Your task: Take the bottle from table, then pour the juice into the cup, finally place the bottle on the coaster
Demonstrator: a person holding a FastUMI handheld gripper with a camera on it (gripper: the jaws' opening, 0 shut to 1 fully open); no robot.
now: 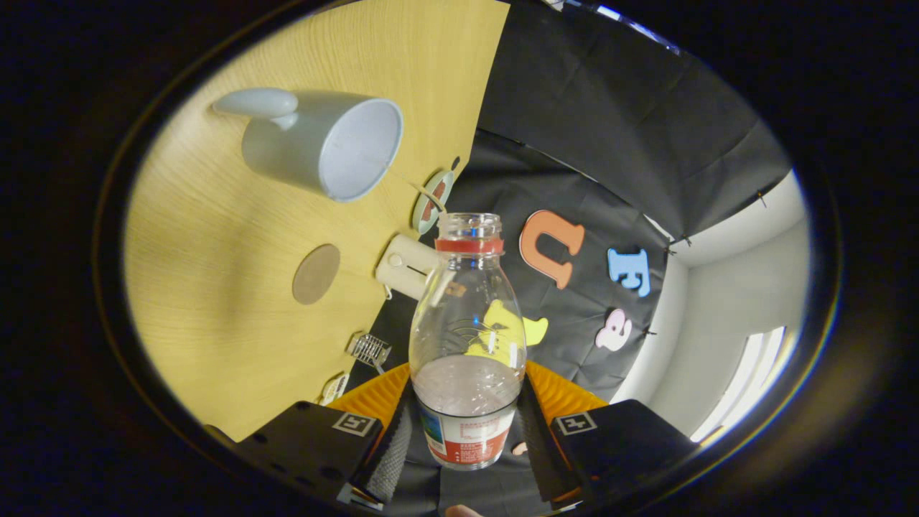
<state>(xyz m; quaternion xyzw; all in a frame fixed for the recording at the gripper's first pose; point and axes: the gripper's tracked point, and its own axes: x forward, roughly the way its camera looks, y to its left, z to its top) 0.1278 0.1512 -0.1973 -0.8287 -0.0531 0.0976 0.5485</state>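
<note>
While the whole scene appears rolled onto its side, the gripper (465,431) pinches a clear plastic bottle (467,337) between its two fingers, both pads pressed against the labelled lower body of the bottle. Uncapped, the bottle has a red ring (469,245) just under its open mouth, and a pale liquid fills only the lower part of it, level with the top of the label. Beyond the fingers and off to one side of the bottle lies a light wooden table (215,287), tilted steeply in the view. A pale grey-blue cup (323,143) with a handle stands on that table well ahead of the bottle, its white open mouth turned toward the camera. Nearer, a round brown coaster (316,273) lies flat on the wood, bare and apart from the cup. At the table's edge sits a small cream-coloured box (406,267), just behind the bottle's shoulder, with a round greenish disc (433,201) beyond it near the same edge. A small wire clip (370,350) rests on the table close to the fingers. Black cloth (610,143) hangs behind the bottle, with a white wall (725,301) beside it
</note>
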